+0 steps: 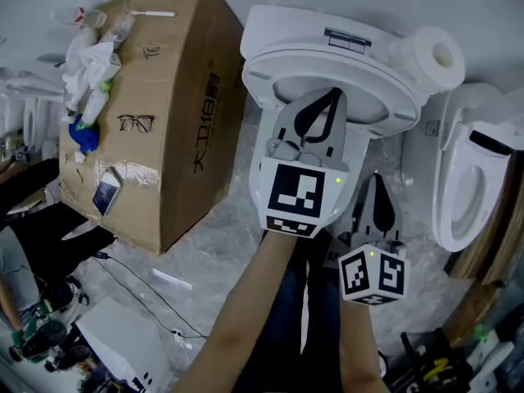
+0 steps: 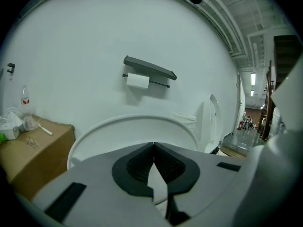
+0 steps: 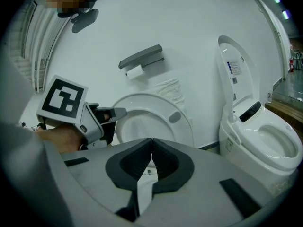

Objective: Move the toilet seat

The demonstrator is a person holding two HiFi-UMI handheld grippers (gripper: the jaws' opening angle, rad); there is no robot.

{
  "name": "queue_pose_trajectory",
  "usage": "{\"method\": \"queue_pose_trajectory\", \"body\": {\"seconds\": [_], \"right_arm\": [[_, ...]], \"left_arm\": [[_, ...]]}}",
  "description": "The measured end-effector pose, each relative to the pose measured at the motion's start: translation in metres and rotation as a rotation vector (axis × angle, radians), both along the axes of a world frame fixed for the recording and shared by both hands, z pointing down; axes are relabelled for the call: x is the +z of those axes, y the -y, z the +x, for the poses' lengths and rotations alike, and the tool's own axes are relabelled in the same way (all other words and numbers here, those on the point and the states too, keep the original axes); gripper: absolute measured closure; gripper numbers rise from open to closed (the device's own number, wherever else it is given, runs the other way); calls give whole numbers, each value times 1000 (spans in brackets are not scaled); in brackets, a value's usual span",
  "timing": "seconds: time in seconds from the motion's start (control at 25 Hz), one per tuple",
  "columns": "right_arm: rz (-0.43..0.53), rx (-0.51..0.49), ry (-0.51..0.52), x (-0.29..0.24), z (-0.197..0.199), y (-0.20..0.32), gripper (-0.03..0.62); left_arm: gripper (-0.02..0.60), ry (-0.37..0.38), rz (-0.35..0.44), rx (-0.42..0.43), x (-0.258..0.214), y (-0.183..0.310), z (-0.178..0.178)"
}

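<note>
The white toilet seat (image 1: 385, 97) stands tilted up over the bowl of the toilet (image 1: 270, 31) against the wall. In the left gripper view its rim (image 2: 132, 124) arcs just beyond the jaws. My left gripper (image 1: 334, 94) is shut with nothing between the pads, its tips over the seat's opening. In the right gripper view the left gripper (image 3: 120, 111) has its tip at the left edge of the raised seat (image 3: 156, 112). My right gripper (image 1: 378, 178) hangs lower and to the right, short of the toilet. It is shut and holds nothing (image 3: 151, 141).
A large cardboard box (image 1: 164, 137) with glasses, a phone and bottles on top stands left of the toilet. A paper roll (image 1: 434, 56) sits by the cistern. A second toilet (image 1: 467, 187) with its lid up stands at the right. Cables and tools lie on the floor at lower left.
</note>
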State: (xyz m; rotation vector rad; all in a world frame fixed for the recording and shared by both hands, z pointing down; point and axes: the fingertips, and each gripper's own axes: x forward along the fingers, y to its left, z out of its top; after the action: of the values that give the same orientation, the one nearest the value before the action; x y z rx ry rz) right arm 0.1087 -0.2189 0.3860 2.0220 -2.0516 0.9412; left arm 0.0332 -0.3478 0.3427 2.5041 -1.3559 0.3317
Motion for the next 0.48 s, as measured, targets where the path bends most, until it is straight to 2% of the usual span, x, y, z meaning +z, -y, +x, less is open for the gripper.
{"method": "queue_pose_trajectory", "body": {"seconds": [0.48], "right_arm": [[8, -31, -33, -1, 1, -8, 579]], "left_arm": [[566, 5, -115, -48, 38, -77, -18]]}}
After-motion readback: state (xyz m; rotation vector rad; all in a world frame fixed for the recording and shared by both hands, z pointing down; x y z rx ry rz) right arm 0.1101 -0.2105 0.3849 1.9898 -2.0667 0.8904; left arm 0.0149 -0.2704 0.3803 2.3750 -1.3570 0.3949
